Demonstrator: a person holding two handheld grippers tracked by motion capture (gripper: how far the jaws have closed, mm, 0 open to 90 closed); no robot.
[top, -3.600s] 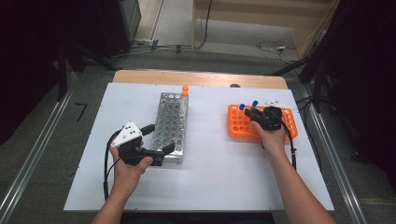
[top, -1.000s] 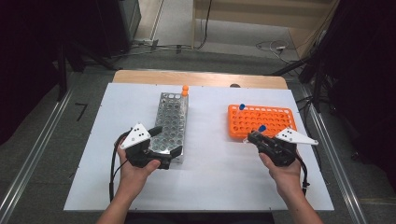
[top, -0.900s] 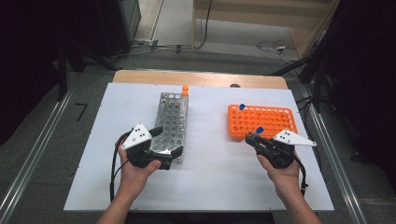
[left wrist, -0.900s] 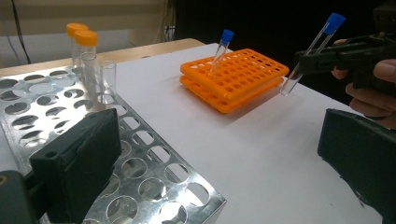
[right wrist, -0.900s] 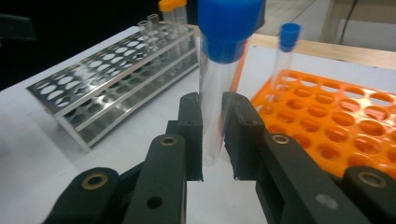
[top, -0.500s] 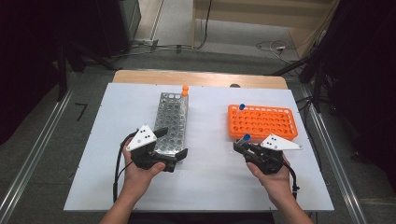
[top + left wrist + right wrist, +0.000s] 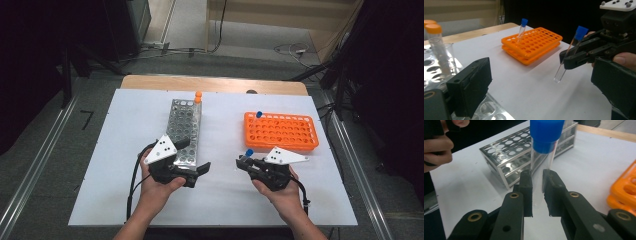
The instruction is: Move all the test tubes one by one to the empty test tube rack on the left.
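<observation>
Clamping a clear, slim tube with a blue cap (image 7: 546, 135) between both black pads, right gripper (image 7: 246, 164) held over bare white table (image 7: 225, 200) between the two racks; tube tilted, cap uppermost, open glass end hanging clear of the tabletop in the left gripper view (image 7: 571, 53). Left gripper (image 7: 192, 159) with jaws spread wide and nothing between them, one jaw over the near end of the steel rack (image 7: 184, 130), the other past its corner. Counted: two grippers, two racks, two blue-capped tubes, at least two orange-capped tubes. Second blue-capped tube (image 7: 258, 116) leaning in a far-left hole of the orange rack (image 7: 282, 132), well apart from the held one. Orange-capped tubes (image 7: 435, 47) standing at the steel rack's far end; one clear tube without a visible cap beside them. Open tabletop between held tube and steel rack; left hand (image 7: 436, 147) beyond that rack in the right gripper view.
</observation>
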